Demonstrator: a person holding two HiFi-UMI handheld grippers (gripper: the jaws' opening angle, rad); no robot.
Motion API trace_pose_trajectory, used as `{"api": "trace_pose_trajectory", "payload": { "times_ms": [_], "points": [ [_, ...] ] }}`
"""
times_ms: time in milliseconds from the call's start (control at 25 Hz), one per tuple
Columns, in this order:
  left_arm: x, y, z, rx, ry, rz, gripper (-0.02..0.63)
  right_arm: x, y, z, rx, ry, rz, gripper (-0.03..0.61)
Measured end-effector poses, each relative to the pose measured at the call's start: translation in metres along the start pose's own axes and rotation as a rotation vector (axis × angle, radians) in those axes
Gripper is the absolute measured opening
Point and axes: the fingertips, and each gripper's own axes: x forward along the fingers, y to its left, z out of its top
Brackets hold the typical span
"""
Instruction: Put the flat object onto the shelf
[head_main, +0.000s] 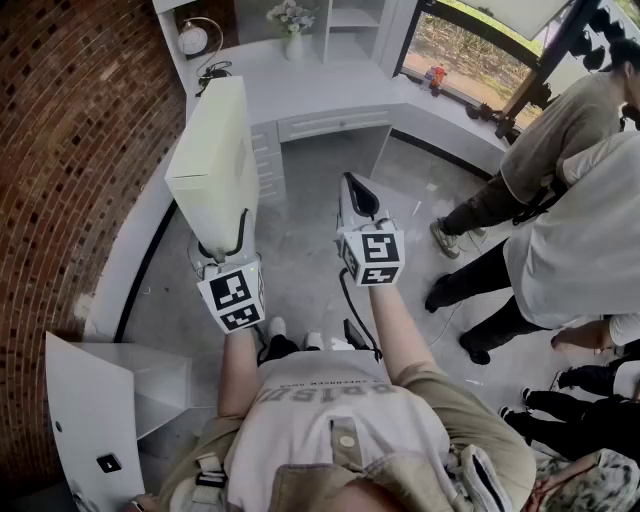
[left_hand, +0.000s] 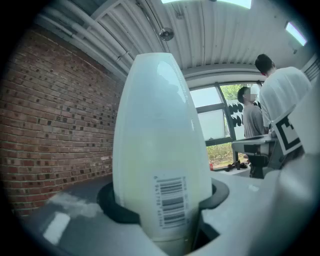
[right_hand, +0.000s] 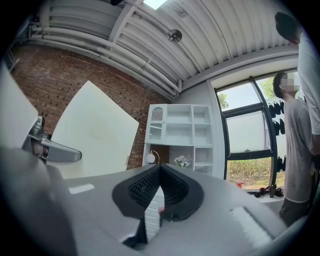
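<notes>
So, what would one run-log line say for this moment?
left gripper: shut on flat cream box, upright | right gripper: shut, empty | white shelf unit: ahead, box not yet on it

Bare grey floor lies open toward twelve o'clock as far as the white desk, whose drawers bar the low way. Behind it stands the shelf unit, a flower vase before it. A brick wall closes nine o'clock and bystanders crowd three. The upright cream board in the left gripper screens eleven; a white panel leans at seven.
</notes>
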Motion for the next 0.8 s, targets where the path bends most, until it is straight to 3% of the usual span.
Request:
{"api": "trace_pose_trajectory", "payload": {
  "times_ms": [640,720,800],
  "points": [
    [0.008,-0.011,0.005,-0.048,-0.023,-0.008,0.296,0.0,-0.006,0.001,0.001,-0.006,0.002,0.0],
    [0.014,-0.014,0.002,-0.096,-0.026,-0.021,0.295,-0.002,-0.01,-0.004,0.055,0.0,0.0,0.0],
    [0.023,-0.017,0.001,-0.188,-0.033,-0.043,0.296,-0.005,-0.017,-0.013,0.173,0.009,-0.004,0.002]
  ]
}}
